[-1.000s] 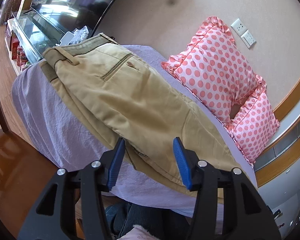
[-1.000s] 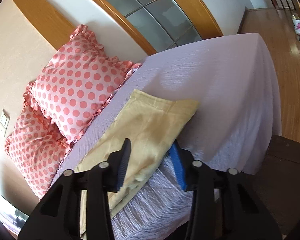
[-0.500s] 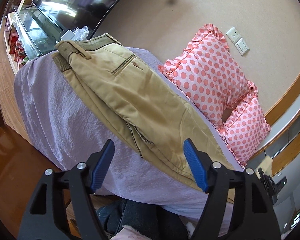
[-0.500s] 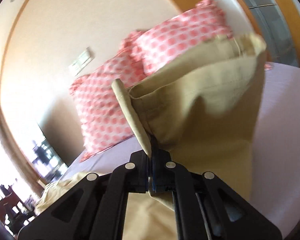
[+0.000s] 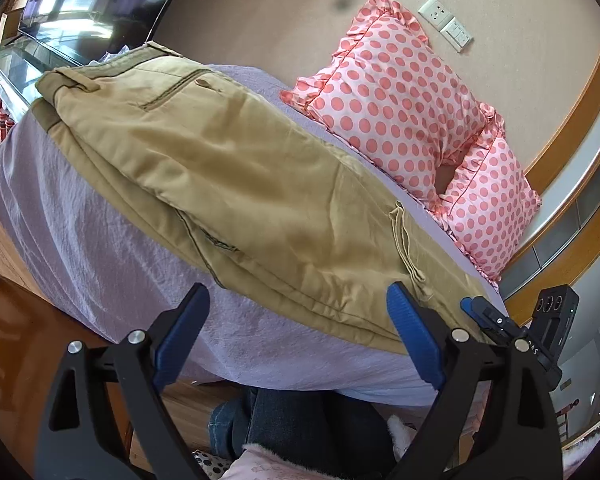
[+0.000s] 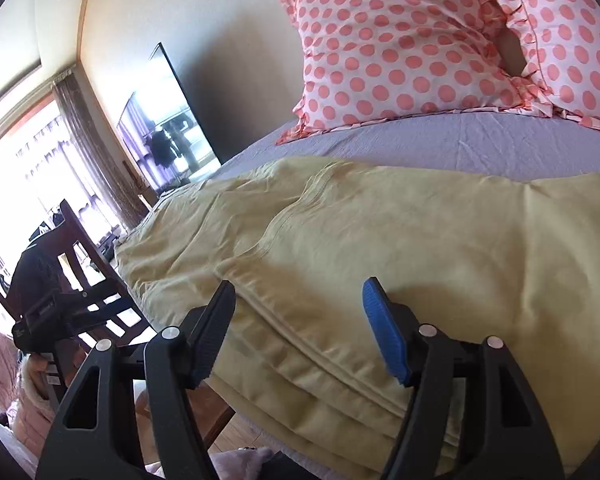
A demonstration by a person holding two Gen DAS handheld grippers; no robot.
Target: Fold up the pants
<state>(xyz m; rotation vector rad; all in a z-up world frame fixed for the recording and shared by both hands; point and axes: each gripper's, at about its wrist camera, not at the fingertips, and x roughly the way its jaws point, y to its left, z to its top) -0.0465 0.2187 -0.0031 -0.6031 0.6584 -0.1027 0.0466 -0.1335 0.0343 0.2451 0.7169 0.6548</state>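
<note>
Tan pants lie lengthwise on the lilac bed sheet, waistband at the far left, the leg ends folded back over the thighs with the cuff edge near the right. My left gripper is open and empty, hovering at the bed's near edge just short of the pants. In the right wrist view the pants lie folded in layers, and my right gripper is open and empty over their near edge. The right gripper also shows in the left wrist view at the lower right.
Two pink polka-dot pillows lean against the wall behind the pants. A television stands past the waistband end. A dark wooden chair stands beside the bed. The person's legs in jeans are under my left gripper.
My right gripper carried the leg ends over onto the pants, let go and opened. My left gripper opened wider and drew back slightly.
</note>
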